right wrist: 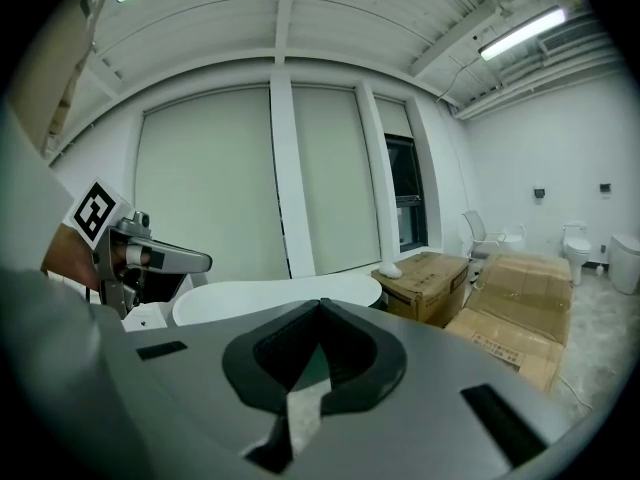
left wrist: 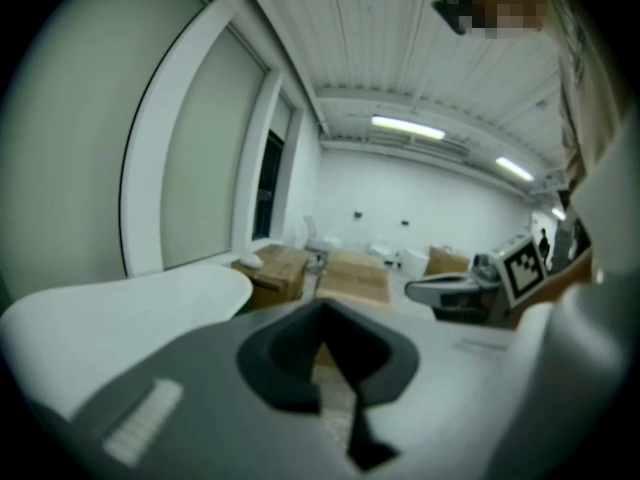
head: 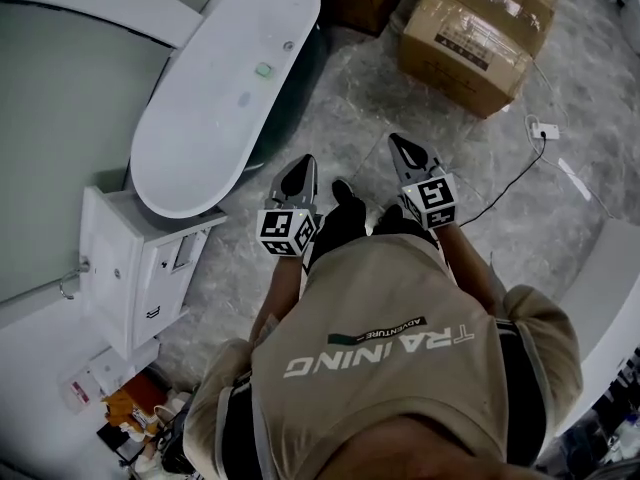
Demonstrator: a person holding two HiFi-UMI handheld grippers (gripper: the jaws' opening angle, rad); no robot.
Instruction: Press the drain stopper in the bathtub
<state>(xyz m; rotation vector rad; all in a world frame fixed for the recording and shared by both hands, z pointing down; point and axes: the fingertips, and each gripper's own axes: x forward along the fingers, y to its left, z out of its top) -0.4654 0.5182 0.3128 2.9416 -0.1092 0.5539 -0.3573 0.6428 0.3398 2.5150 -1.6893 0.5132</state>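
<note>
The white oval bathtub stands at the upper left of the head view, with a small round metal fitting and a green patch on its floor. I cannot tell which is the stopper. My left gripper and right gripper are held side by side over the marble floor, to the right of the tub and apart from it. Both are shut with nothing between the jaws. The tub rim lies left of my left gripper. The tub sits beyond my right gripper.
A white cabinet stands against the tub's near end. Cardboard boxes sit beyond on the right, with a power strip and cable on the floor. A chair and a toilet stand at the far wall.
</note>
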